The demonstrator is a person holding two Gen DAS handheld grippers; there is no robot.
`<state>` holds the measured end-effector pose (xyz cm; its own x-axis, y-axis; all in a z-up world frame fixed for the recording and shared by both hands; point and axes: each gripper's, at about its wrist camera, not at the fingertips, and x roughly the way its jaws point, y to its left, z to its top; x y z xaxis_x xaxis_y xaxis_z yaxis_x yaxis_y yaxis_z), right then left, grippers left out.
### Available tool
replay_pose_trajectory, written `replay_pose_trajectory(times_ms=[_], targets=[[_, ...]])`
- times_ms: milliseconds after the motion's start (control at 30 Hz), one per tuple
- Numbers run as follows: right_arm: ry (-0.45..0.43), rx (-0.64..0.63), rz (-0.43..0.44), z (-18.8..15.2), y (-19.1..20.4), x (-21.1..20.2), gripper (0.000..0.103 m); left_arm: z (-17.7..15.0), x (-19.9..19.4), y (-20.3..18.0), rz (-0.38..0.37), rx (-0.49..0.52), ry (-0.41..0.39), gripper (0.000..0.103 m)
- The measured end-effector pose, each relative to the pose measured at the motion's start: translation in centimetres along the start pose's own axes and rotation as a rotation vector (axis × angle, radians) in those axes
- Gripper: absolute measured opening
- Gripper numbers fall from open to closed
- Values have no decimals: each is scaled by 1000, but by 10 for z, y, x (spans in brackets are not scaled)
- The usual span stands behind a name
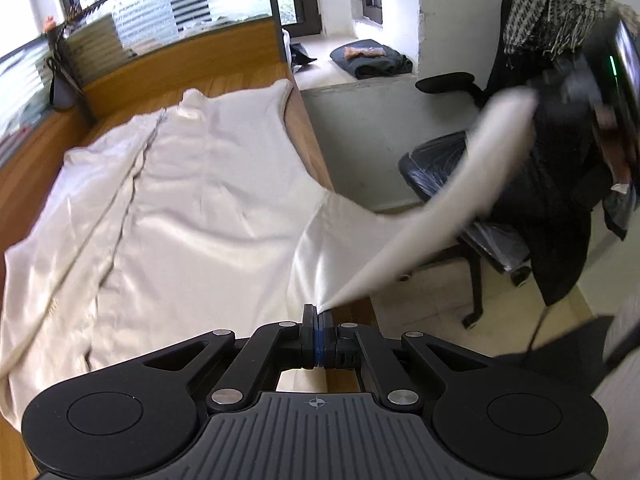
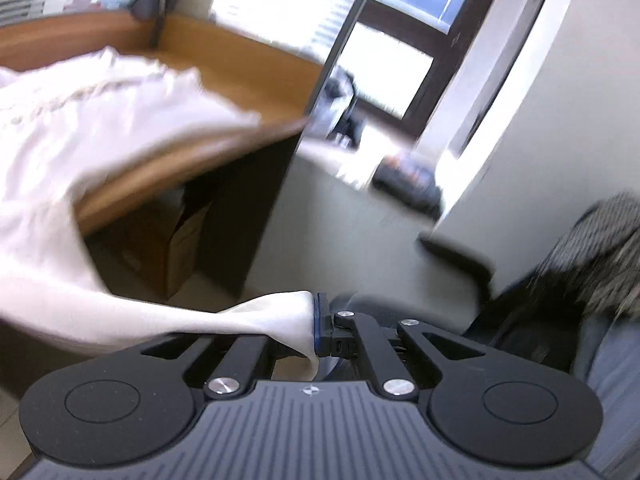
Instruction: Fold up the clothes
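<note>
A cream shirt (image 1: 192,184) lies spread on the wooden table (image 1: 308,136). My left gripper (image 1: 319,312) is shut on the shirt's near right edge at the table's rim. A sleeve (image 1: 480,168) stretches from there up and right, off the table, to my right gripper (image 1: 576,92), which is blurred. In the right wrist view my right gripper (image 2: 314,320) is shut on the sleeve end (image 2: 260,316), and the shirt (image 2: 80,128) hangs over the table edge (image 2: 192,160) at left.
A black office chair (image 1: 520,184) with a patterned scarf (image 1: 560,16) stands right of the table. Dark clothes (image 1: 372,60) lie on a low ledge by the window. Books (image 1: 92,48) stand at the table's back left. A cardboard box (image 2: 184,248) sits under the table.
</note>
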<state>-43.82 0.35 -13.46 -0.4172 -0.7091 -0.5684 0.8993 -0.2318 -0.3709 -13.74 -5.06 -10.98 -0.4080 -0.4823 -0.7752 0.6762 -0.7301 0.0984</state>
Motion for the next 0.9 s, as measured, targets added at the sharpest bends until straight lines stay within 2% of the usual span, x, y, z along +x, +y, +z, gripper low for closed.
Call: replay_pose_trajectory(times_ms=[133,267,367,567,700,800,900], targets=[[-100,-130,-29,63,-10,7,1,-6,-3,4,-22,-53,-28,3],[-165,-308,-12,124,4,21,1,-4,-6,13,-11,-116,-69,3],[-194,-456,20,164,25,36,1,-2,-7,29,-7,-219,-88,2],[-230,-790,119,229,94,79,1,-1,7,61,31,-417,-73,3],[-247,-1021,203,260,149,119,1,-5,20,76,97,-548,-49,3],[-248,-1188,278,274,193,150,1,-8,33,89,153,-663,-17,3],[-204,-1369,373,280,239,180,1,-9,42,94,216,-775,16,3]])
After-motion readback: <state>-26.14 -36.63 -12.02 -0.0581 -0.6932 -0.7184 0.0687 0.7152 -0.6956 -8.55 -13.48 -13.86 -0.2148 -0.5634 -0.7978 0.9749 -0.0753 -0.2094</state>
